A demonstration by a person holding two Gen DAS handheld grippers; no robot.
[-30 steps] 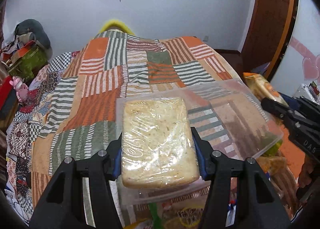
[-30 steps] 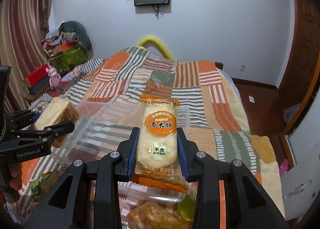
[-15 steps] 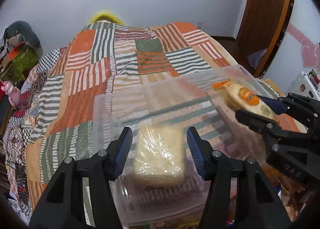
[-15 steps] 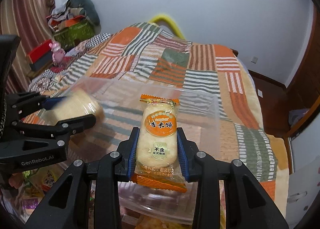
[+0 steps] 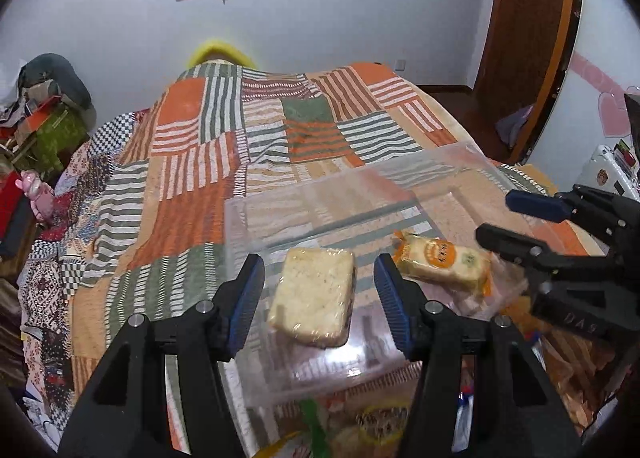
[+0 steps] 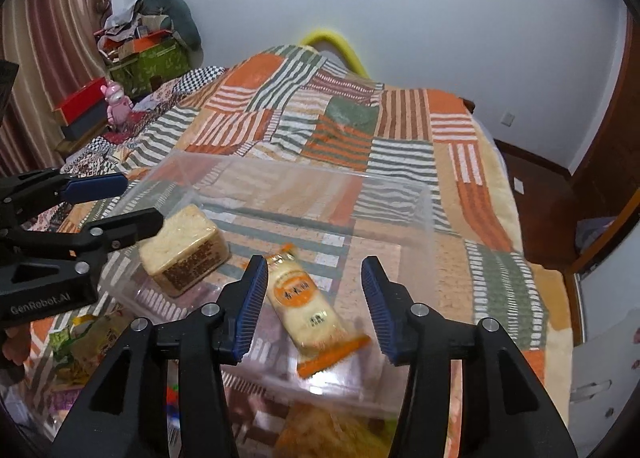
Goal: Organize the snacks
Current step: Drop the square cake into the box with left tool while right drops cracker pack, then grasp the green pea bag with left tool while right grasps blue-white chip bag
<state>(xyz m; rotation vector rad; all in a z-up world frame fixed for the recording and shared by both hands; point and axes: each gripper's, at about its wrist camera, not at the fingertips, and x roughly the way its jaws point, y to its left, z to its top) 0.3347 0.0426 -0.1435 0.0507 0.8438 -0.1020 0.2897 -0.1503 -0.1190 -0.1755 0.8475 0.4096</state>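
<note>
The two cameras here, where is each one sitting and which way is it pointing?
Left wrist view: sits on the left gripper, looking forward over its open fingers at the wrapped cracker block in the clear bin; the right gripper shows at the right edge.
Right wrist view: sits on the right gripper, looking forward at the orange rice cracker packet; the left gripper shows at left.
Shared: both show the bin, both snacks, the patchwork bedspread and the far wall.
</note>
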